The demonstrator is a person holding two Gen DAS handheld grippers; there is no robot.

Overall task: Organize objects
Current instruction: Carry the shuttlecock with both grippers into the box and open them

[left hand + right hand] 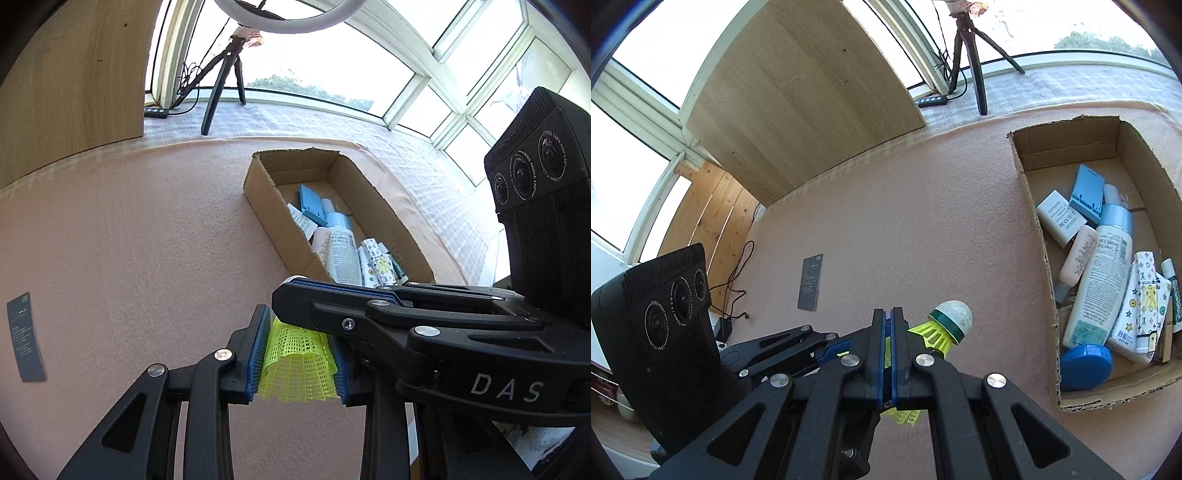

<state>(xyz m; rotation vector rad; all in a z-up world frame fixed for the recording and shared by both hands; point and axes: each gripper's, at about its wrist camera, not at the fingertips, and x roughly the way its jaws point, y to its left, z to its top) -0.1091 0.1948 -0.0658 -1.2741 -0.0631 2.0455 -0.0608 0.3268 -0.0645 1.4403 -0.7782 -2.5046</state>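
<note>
Here, your left gripper clamps the yellow shuttlecock by its mesh skirt, above the pink mat; your right gripper, jaws pressed together, crosses it, hiding part of the skirt. Its cork points toward the cardboard box at right; inside lie a white bottle, blue jar, blue case and patterned packets, the far edge cut off.

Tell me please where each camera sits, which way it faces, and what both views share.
Left wrist: on the left claw, looking down its fingers at the shuttlecock it grips; the right claw crosses in front.
Right wrist: on the right claw, shut, facing the table; the left claw shows below.
Shared: shuttlecock, cardboard box of toiletries, dark card, tripod.
</note>
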